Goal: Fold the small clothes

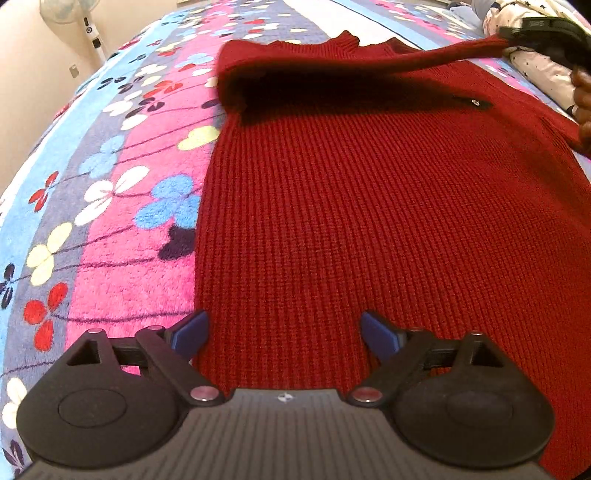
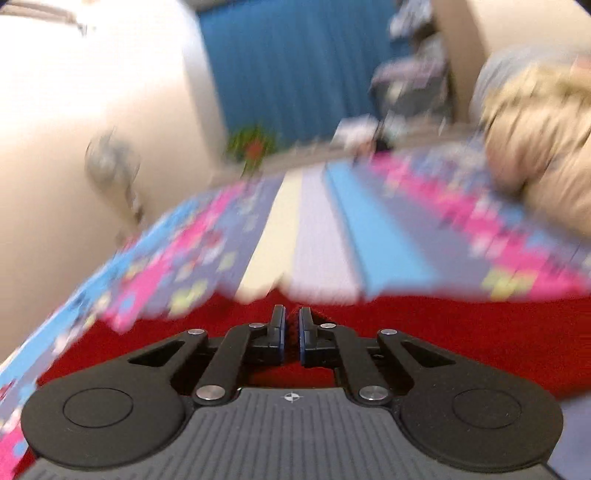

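Note:
A red knit sweater [image 1: 369,206] lies flat on the flowered bedspread [image 1: 110,192], neck end far from me. My left gripper [image 1: 284,332] is open and empty, low over the sweater's near hem. My right gripper [image 2: 291,325] is shut on a red sleeve [image 2: 292,328]. In the left wrist view the right gripper [image 1: 517,38] holds that sleeve [image 1: 424,59] stretched up and to the right above the sweater's chest. The right wrist view is blurred by motion, with the sweater [image 2: 461,332] below the gripper.
A standing fan [image 1: 70,11] is at the far left beside the bed. A white star-patterned pillow [image 1: 539,70] lies at the right edge. A beige fluffy item [image 2: 535,147] sits on the bed in the right wrist view. A blue curtain [image 2: 295,66] hangs behind.

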`<move>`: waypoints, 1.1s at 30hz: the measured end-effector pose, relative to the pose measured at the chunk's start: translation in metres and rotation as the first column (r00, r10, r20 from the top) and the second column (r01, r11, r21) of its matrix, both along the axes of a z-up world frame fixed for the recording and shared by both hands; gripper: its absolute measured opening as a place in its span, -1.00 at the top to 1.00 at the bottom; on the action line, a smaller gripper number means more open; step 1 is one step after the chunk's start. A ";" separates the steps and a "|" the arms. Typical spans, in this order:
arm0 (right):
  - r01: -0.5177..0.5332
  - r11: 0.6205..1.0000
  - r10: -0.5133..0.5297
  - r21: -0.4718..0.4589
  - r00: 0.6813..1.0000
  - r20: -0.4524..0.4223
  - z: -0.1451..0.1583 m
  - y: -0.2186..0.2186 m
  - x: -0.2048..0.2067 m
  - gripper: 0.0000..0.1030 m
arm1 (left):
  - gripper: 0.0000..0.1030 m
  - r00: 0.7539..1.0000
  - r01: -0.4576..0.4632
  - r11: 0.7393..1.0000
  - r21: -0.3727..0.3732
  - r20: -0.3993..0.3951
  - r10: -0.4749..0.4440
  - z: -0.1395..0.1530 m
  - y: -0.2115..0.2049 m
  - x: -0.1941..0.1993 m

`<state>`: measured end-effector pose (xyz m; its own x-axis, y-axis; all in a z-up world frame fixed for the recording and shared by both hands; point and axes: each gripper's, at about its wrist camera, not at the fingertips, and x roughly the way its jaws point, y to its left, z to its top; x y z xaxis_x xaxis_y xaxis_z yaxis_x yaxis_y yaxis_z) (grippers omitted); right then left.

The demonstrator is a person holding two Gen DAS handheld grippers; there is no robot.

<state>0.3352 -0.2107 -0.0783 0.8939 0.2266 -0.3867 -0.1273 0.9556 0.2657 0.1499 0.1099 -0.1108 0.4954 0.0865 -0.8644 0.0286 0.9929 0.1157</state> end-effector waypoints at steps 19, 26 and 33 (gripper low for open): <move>0.207 0.969 -0.241 -0.133 0.907 -0.345 -0.066 -0.046 0.013 0.33 | -0.80 1.000 0.005 1.000 0.000 0.001 -0.005 0.000 0.003 0.000; 0.261 0.957 -0.289 -0.126 0.894 -0.342 -0.031 -0.082 -0.017 0.25 | -0.81 1.000 0.006 1.000 0.000 -0.010 -0.006 -0.001 0.003 0.002; 0.184 0.977 -0.208 -0.107 0.937 -0.281 0.008 -0.133 -0.088 0.01 | -0.81 1.000 0.005 1.000 0.020 0.002 -0.005 0.002 -0.001 -0.003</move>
<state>0.2477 -0.3439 -0.0701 0.7648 0.0168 -0.6441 0.1356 0.9731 0.1864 0.1466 0.1094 -0.1086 0.4973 0.1018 -0.8616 0.0331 0.9901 0.1361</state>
